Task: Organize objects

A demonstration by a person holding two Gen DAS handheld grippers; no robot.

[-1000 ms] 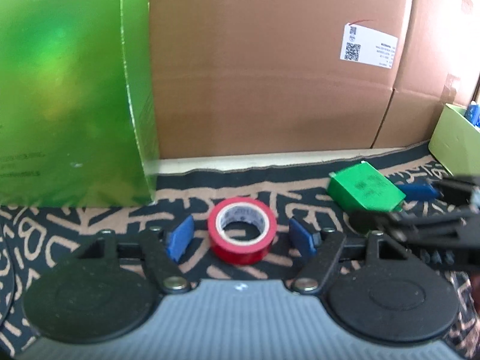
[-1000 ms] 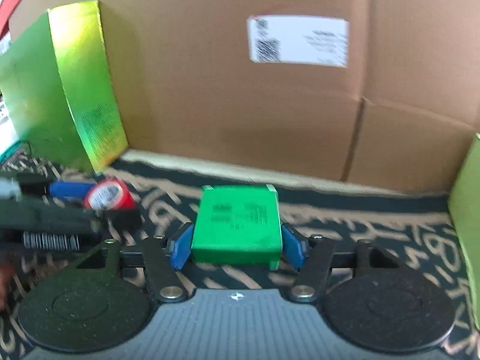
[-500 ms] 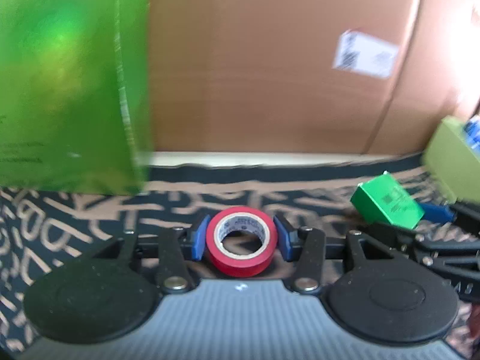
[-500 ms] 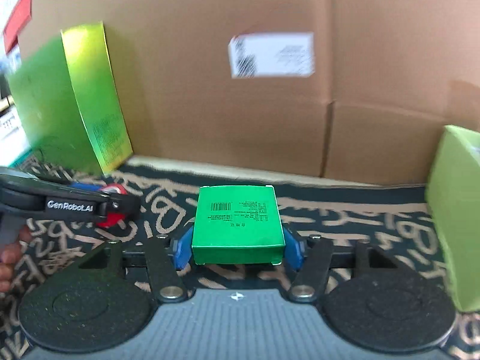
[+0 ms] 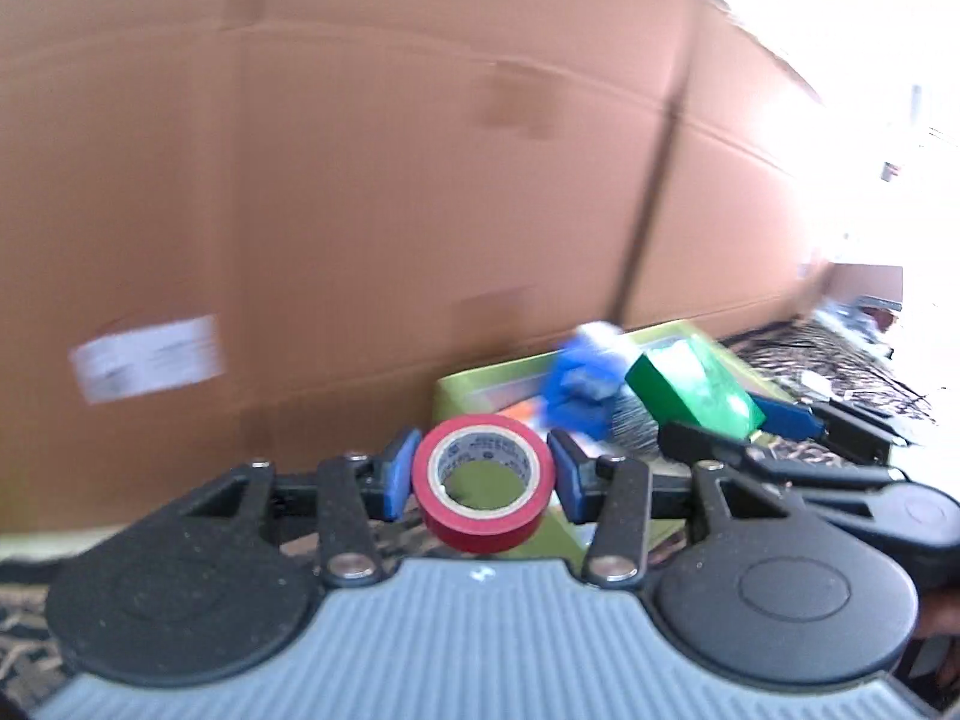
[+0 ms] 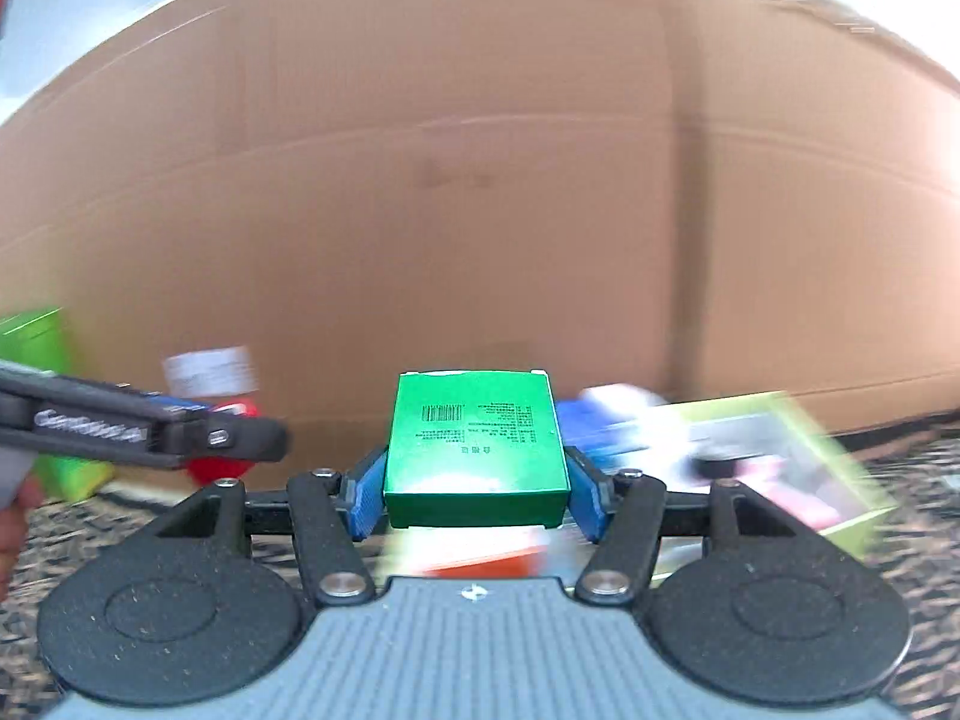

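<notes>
Your left gripper (image 5: 483, 483) is closed on the red tape (image 5: 483, 495), its blue pads pressing the roll's sides, the hole facing you, the roll clear of the worktop. Your right gripper (image 6: 474, 489) is clamped on the green box (image 6: 475, 450), flat and level, barcode face up, its short front edge toward you.

The move ahead turns on the tray (image 5: 474, 381): the lime bin against the cardboard wall (image 5: 360, 180). From the left gripper it lies ahead and slightly right, its near rim just beyond the tape. From the right gripper the tray (image 6: 840, 480) sits ahead, right and below the box, so I judge that hand to be the nearer one.

Something blue (image 5: 579, 387) already lies in the tray, blurred; other contents are too smeared to name. The box is crisp-edged and rigid; the tape is glossy with a white core. Your grippers are close together, so mind them crossing over the tray.
</notes>
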